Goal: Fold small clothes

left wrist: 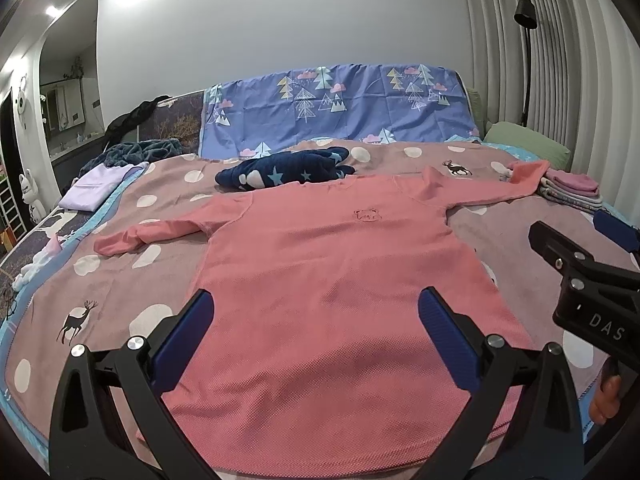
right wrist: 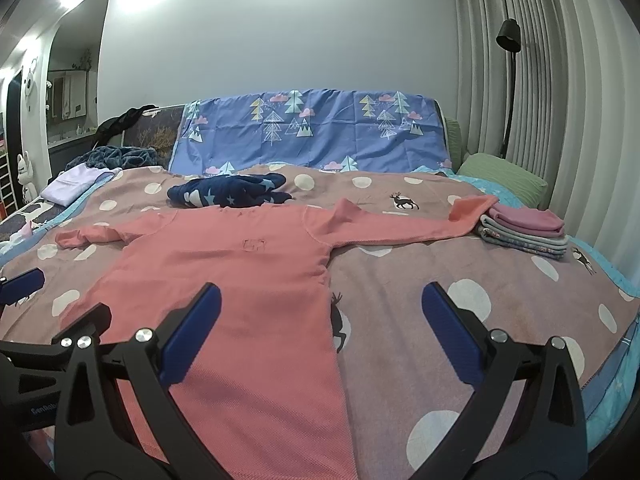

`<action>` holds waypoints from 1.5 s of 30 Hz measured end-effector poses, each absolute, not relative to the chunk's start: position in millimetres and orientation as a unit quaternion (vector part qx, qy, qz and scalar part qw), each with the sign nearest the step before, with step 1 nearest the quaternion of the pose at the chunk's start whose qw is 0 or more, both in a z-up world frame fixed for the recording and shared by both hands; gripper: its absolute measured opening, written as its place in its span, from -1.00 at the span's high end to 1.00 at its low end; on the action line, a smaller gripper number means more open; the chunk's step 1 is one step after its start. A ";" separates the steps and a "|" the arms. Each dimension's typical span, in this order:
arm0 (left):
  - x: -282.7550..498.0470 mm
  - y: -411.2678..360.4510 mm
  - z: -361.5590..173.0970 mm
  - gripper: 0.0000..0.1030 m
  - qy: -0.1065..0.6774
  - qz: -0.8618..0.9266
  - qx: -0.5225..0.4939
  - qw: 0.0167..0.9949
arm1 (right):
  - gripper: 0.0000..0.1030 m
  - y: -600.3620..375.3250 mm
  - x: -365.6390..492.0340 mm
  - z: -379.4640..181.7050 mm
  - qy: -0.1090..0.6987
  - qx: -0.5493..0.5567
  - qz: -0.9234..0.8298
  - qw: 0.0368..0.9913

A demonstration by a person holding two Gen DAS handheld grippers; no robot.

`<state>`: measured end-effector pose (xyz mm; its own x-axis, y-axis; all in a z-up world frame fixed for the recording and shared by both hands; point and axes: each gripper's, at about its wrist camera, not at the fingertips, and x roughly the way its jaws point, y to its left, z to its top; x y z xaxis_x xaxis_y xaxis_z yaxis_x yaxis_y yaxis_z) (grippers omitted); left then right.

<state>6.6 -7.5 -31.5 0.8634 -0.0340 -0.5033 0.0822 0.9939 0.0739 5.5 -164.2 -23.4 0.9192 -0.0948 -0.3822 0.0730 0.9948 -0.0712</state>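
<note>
The pink top (left wrist: 320,264) lies flat on the bed (left wrist: 120,300), sleeves out toward 9 and 2 o'clock. Left hand-held gripper (left wrist: 316,320) and right hand-held gripper (right wrist: 320,320) hover released, grasping nothing. Pinching bedspread along with fabric would likely drag and crease the fold.

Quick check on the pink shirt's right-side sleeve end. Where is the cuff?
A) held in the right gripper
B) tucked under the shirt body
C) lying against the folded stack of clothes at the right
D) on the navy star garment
C: the pink shirt lies flat with that sleeve stretched out, its cuff reaching the folded stack; the right gripper is open and holds nothing.
</note>
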 end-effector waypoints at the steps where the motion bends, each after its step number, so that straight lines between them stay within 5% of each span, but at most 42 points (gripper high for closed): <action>1: 6.6 -7.4 -31.6 -0.97 0.259 -0.030 0.047 0.964 | -0.96 -164.5 5.8 -23.5 0.197 -0.027 -0.043 0.979; 45: 10.8 -11.9 -37.3 -0.97 0.277 -0.031 0.050 0.959 | -0.96 -162.2 9.1 -26.7 0.210 -0.021 -0.035 0.977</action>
<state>10.8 -11.9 -37.3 0.8445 -0.0311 -0.5346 0.0869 0.9930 0.0794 9.1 -162.2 -26.7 0.9089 -0.0779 -0.4097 0.0600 0.9966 -0.0564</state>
